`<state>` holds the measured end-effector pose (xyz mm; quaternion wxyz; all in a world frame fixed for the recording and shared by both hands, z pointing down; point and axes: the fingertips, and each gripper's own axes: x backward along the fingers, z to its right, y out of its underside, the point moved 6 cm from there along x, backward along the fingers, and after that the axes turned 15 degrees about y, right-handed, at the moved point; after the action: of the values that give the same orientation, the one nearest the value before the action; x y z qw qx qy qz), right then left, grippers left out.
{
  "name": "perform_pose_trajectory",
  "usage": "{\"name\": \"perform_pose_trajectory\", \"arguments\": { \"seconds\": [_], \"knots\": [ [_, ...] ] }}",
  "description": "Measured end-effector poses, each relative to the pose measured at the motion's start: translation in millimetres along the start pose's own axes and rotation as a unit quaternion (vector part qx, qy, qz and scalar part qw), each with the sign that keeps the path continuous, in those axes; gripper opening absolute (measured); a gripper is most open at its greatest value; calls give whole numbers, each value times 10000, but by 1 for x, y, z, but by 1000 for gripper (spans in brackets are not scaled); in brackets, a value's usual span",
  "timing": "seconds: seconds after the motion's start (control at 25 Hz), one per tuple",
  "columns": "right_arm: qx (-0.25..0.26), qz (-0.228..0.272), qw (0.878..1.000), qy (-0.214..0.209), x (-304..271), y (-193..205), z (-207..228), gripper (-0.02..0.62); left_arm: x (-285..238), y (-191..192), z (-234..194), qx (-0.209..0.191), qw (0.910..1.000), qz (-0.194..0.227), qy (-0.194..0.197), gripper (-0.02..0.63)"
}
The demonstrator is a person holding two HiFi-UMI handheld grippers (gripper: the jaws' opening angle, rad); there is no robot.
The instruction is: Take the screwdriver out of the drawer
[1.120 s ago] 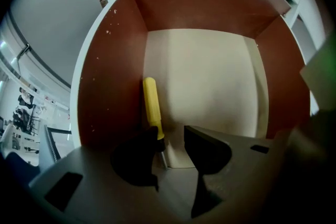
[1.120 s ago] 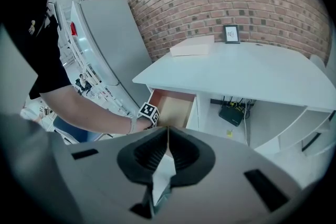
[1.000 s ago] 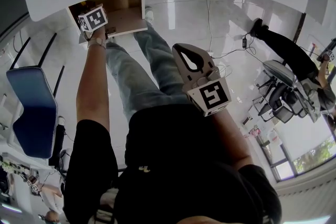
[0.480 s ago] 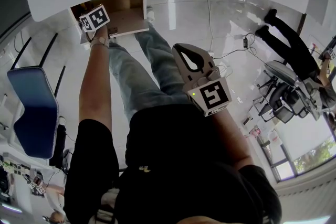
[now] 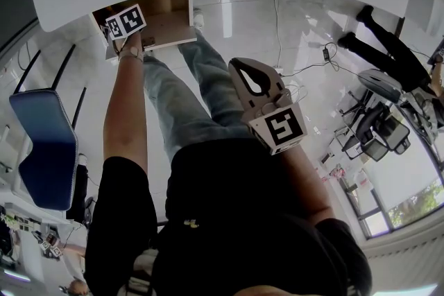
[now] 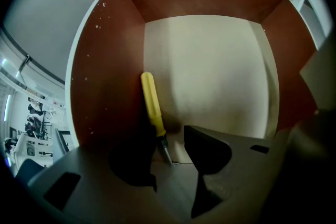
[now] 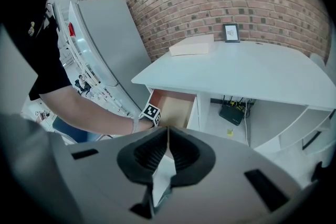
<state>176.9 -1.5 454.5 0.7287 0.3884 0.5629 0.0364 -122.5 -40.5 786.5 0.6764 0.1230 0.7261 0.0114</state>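
Observation:
A yellow-handled screwdriver [image 6: 151,102] lies on the pale floor of the open drawer [image 6: 210,76], along its left brown wall. My left gripper [image 6: 168,141] is open inside the drawer, and the screwdriver's metal shaft runs down between its two dark jaws. In the head view the left gripper [image 5: 127,23] shows only its marker cube at the drawer [image 5: 170,21]; the screwdriver is hidden there. My right gripper [image 5: 240,70] hangs over the person's lap, shut on nothing. In the right gripper view its jaws meet in front of the drawer [image 7: 170,107].
The drawer hangs under a white desk [image 7: 252,73] that stands against a brick wall, with a flat box [image 7: 191,45] and a small frame [image 7: 230,32] on top. A blue chair [image 5: 41,149] stands left. Cables [image 5: 305,66] lie on the glossy floor.
My left gripper has edged slightly farther into the drawer. The right gripper has stayed put. A person in the background at the right has walked on.

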Motion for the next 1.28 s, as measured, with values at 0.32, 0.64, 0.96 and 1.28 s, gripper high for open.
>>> {"name": "perform_pose_trajectory", "arguments": {
  "seconds": [0.32,0.64,0.96,1.28],
  "knots": [
    [-9,8,10000,-14,-1,-2,-2,11,3,0,6,-18,9993,188,311,161],
    [-18,15,10000,-9,0,1,-4,11,2,-4,24,-454,9943,280,921,158],
    [-30,31,10000,-1,4,-2,-3,11,18,5,6,347,9982,292,388,160],
    [-35,37,10000,15,3,1,-4,11,-2,12,-1,691,9963,-248,448,160]
  ]
}}
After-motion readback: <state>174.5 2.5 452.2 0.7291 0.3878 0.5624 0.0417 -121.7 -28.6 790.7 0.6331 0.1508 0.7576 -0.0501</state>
